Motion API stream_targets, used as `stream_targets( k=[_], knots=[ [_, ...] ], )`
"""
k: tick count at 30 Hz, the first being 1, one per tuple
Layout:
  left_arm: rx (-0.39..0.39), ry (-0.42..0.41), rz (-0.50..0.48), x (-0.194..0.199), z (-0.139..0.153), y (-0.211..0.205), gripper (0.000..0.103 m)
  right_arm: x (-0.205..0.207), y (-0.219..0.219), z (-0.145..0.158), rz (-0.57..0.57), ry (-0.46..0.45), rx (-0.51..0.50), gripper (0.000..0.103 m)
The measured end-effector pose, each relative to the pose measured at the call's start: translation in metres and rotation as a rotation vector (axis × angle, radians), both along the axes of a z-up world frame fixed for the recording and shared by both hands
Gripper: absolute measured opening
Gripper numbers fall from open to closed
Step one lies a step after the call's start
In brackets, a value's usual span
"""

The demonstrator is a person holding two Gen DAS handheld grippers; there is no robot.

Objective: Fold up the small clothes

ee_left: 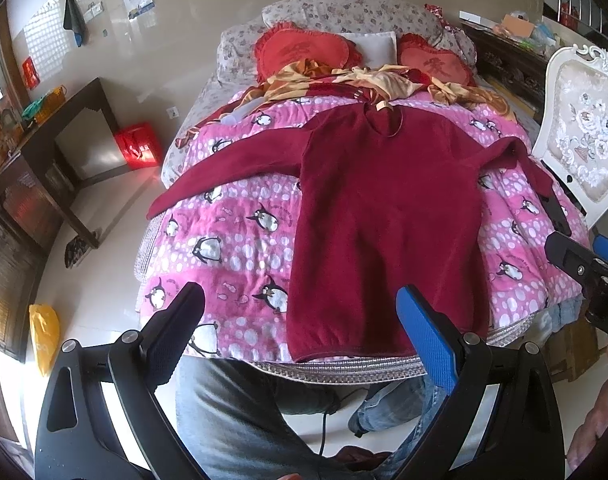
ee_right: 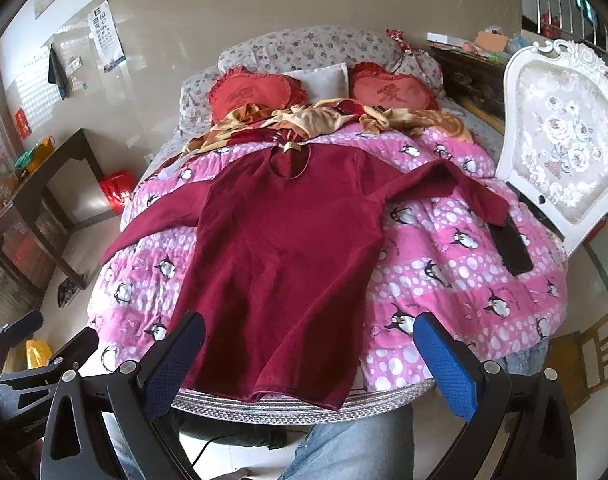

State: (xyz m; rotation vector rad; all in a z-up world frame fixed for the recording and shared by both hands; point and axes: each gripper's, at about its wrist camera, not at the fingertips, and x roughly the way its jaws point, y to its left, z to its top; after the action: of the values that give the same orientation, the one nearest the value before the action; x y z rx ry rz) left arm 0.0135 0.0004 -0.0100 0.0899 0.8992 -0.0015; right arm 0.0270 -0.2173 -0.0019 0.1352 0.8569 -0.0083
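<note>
A dark red long-sleeved top [ee_left: 384, 208] [ee_right: 287, 248] lies flat on the pink penguin quilt [ee_left: 231, 232] [ee_right: 464, 264], neck at the far side, hem at the bed's near edge, both sleeves spread outward. My left gripper [ee_left: 299, 304] hovers open above the hem's left corner, holding nothing. My right gripper [ee_right: 308, 332] hovers open above the hem, holding nothing. The right gripper [ee_left: 584, 260] also shows at the right edge of the left wrist view, and the left gripper [ee_right: 43, 344] at the lower left of the right wrist view.
Red heart cushions [ee_left: 304, 52] and crumpled yellow-red fabric [ee_left: 344, 80] lie at the head of the bed. A white ornate chair [ee_right: 560, 136] stands right of the bed, a dark phone [ee_right: 512, 248] lies near the right sleeve. A dark table [ee_left: 63, 152] stands left. A person's legs [ee_left: 239, 412] are below.
</note>
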Motion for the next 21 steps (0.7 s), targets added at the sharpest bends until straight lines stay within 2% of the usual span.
stream_targets(
  k=[9, 15, 17, 21],
  knots=[
    [0.019, 0.015, 0.016, 0.019, -0.014, 0.001, 0.097, 0.017, -0.006, -0.011, -0.019, 0.017, -0.004, 0.103],
    [0.03, 0.046, 0.018, 0.038, -0.027, -0.002, 0.097, 0.032, -0.011, -0.02, -0.085, 0.007, -0.073, 0.103],
    [0.025, 0.059, 0.009, 0.048, -0.031, -0.004, 0.097, 0.04, -0.011, -0.025, -0.061, 0.021, -0.07, 0.103],
    [0.021, 0.063, -0.026, 0.071, -0.04, -0.016, 0.097, 0.061, -0.017, -0.034, 0.03, 0.04, 0.021, 0.1]
  ],
)
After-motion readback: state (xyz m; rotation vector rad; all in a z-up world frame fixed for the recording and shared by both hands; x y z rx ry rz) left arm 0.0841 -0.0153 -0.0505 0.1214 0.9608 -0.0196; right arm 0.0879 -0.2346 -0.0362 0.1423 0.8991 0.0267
